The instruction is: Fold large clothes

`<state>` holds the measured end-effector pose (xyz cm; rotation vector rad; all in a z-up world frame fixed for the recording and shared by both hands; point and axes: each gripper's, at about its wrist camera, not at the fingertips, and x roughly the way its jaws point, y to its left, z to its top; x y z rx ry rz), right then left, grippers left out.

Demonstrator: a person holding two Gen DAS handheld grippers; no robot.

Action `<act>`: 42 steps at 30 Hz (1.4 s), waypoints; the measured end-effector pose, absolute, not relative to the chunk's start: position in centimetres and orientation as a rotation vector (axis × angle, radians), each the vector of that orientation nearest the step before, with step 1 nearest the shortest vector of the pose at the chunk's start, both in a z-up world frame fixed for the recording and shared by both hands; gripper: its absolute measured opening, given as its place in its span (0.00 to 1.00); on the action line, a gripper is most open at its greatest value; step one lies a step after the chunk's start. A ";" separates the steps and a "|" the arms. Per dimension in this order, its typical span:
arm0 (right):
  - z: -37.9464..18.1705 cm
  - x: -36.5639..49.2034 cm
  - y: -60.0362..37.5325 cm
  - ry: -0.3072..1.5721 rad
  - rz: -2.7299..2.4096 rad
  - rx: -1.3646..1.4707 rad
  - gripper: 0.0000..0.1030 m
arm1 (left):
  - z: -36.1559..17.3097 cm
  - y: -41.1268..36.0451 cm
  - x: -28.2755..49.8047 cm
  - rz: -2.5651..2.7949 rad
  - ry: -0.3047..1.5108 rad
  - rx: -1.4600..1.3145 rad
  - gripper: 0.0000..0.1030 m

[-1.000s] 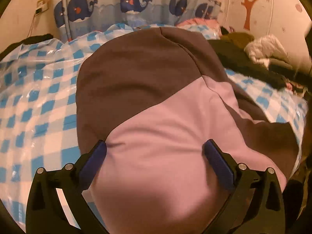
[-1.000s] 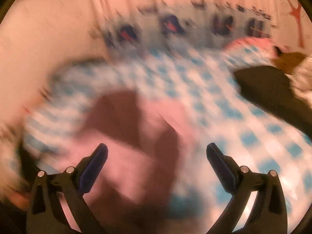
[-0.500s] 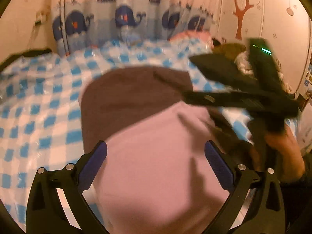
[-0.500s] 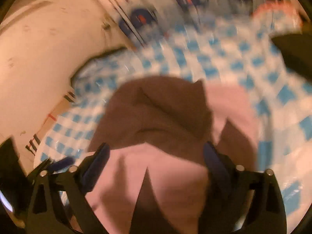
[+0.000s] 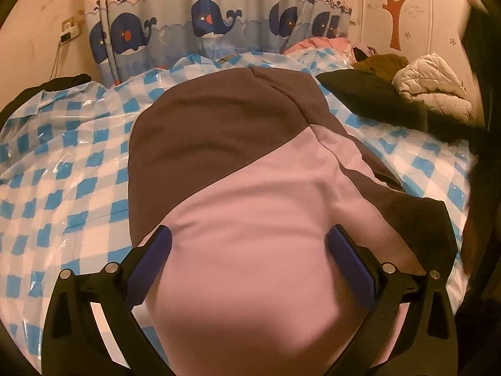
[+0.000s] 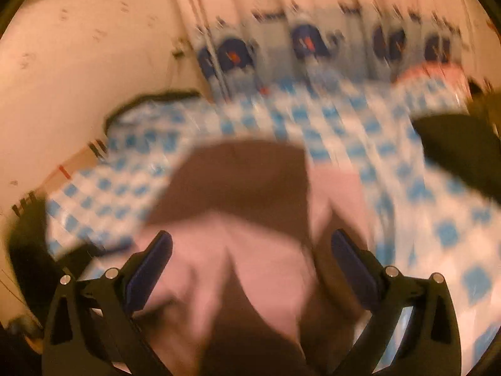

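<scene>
Whale curtain behind; blue-checked sheet covers the bed. One garment, brown and pink, lies folded mid-sheet, directly under both grippers. Left gripper: jaws wide apart, nothing between them, pink panel below. Right gripper: jaws apart too, view motion-blurred. Far right of the sheet: one dark garment, one white jacket.

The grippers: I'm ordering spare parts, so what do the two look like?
Both look alike. The left gripper and the right gripper each have two black angular plastic fingers with open cut-outs, silver round bolt heads, and dark blue ribbed pads. No cables or markings show.
</scene>
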<state>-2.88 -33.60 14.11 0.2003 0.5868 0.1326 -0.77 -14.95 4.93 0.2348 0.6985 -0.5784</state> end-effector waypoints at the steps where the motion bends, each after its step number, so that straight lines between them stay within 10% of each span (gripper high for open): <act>1: 15.4 -1.5 -33.2 0.572 0.181 0.208 0.94 | 4.9 -14.9 -0.8 -0.578 0.699 0.236 0.93; 8: 6.7 9.9 -33.5 0.820 0.225 0.349 0.95 | 5.1 -15.4 -1.2 -0.598 0.688 0.247 0.93; 23: 12.8 1.9 -33.6 0.667 0.108 0.218 0.94 | 4.4 -15.1 -1.5 -0.594 0.696 0.231 0.93; 28: 5.7 1.8 -36.2 0.845 0.140 0.375 0.95 | 4.1 -16.2 -2.2 -0.577 0.685 0.292 0.93; 42: 14.1 -6.9 -31.1 0.506 0.019 0.140 0.95 | 8.2 -13.8 -3.1 -0.443 0.644 0.181 0.93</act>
